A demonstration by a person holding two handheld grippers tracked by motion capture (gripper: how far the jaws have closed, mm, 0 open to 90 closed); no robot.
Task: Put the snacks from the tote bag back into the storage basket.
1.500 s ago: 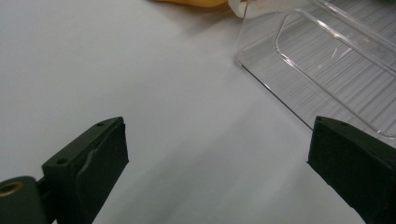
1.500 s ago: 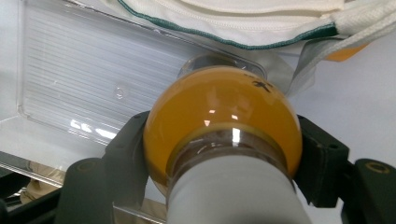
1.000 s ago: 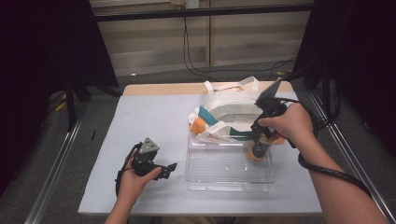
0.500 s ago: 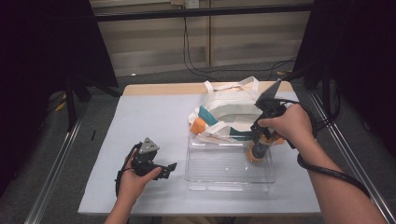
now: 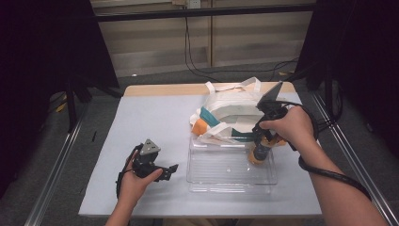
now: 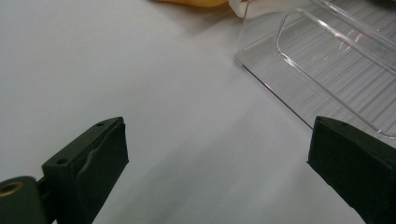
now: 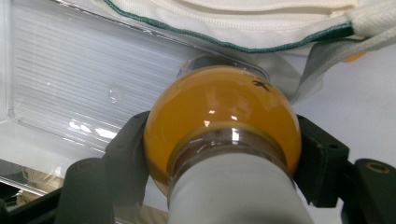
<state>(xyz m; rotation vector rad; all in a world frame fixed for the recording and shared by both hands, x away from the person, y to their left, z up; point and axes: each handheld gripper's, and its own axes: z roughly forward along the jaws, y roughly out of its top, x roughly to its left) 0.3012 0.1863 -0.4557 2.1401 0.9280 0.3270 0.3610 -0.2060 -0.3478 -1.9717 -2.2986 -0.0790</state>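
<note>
While the right gripper (image 5: 260,149) clamps an orange bottle (image 7: 222,119) by its neck, both black jaws pressed against its rounded shoulders, the bottle hangs bottom-down over the clear tray (image 5: 226,181) at the tray's far right corner. I judge that it is being set into the tray, whether it already rests on the ribbed floor I cannot tell. Just behind the tray, toward the counter's (image 5: 141,117) far edge, lies the white cloth bag (image 5: 230,106) with green trim, something orange (image 5: 200,127) showing at its left end, probably another piece to unpack. Near the front-left part of the counter, the left gripper (image 5: 170,169) waits on the surface, jaws spread wide, holding nothing. Releasing the bottle remains, then likely emptying the bag.
</note>
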